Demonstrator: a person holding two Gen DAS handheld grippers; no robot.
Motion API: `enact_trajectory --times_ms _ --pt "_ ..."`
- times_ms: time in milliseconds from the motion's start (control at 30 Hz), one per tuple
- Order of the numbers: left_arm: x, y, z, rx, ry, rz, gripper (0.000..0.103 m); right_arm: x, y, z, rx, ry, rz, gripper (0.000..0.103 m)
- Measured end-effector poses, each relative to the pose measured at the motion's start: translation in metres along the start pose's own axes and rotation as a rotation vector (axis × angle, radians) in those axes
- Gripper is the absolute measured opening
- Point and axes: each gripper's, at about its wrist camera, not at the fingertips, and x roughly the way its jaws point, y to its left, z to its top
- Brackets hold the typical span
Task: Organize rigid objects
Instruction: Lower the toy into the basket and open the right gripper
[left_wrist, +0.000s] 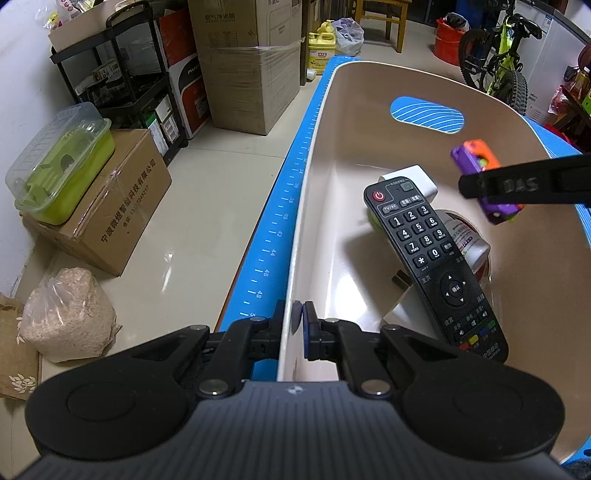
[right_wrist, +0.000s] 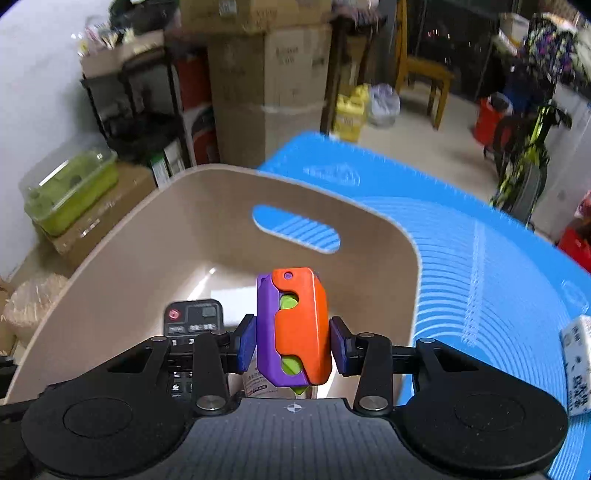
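Bin (left_wrist: 369, 92): beige. Mat (right_wrist: 480, 258): blue, white curved lines. Toy (right_wrist: 295, 328): purple and orange, lime-green inside. Remote (left_wrist: 432, 266): black, red power button, white numerals. Gripper pads (right_wrist: 245, 343): dark blue.

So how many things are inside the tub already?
4 that I can see: a black remote, a white block behind it, a white bottle and something green underneath. More may be hidden.

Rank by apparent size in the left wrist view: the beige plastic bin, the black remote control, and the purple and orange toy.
1. Beige plastic bin, clearly largest.
2. Black remote control.
3. Purple and orange toy, smallest showing, though the right hand-held gripper hides part of it, so its full size is unsure.
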Motion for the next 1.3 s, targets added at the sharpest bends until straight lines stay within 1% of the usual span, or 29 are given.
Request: enact_trajectory --times_ms 33,67,233,433,567,800,833,867,1100,1300 --pt "0.000 0.000 0.000 0.000 0.000 0.001 0.010 0.005 0.000 0.000 -0.001 0.012 -0.010 0.047" --pt "0.000 0.000 0.000 0.000 0.000 0.001 0.010 0.007 0.002 0.000 -0.028 0.008 -0.034 0.046" --pt "0.000 0.000 0.001 0.002 0.001 0.005 0.010 0.010 0.009 0.000 -0.088 0.021 -0.056 0.046" --pt "0.000 0.000 0.001 0.003 0.000 0.006 0.010 0.009 0.018 -0.001 -0.118 0.020 -0.031 0.046" --pt "0.000 -0.001 0.001 0.003 0.001 0.006 0.010 0.018 0.026 -0.003 -0.151 0.059 -0.031 0.046" --pt "0.001 0.000 0.001 0.001 0.001 0.005 0.010 0.025 0.022 0.001 -0.115 0.098 -0.036 0.046" --pt "0.001 0.000 0.001 0.000 0.001 0.005 0.010 0.026 0.022 0.001 -0.112 0.105 -0.040 0.049" --pt "0.001 0.000 0.001 -0.002 0.002 0.004 0.010 0.026 0.021 0.000 -0.106 0.108 -0.042 0.050" --pt "0.001 -0.001 0.002 -0.004 0.003 0.004 0.011 0.019 0.020 -0.003 -0.093 0.086 -0.039 0.050" --pt "-0.001 -0.003 0.001 0.004 -0.003 0.017 0.011 -0.008 0.011 -0.004 -0.058 0.019 -0.021 0.051"
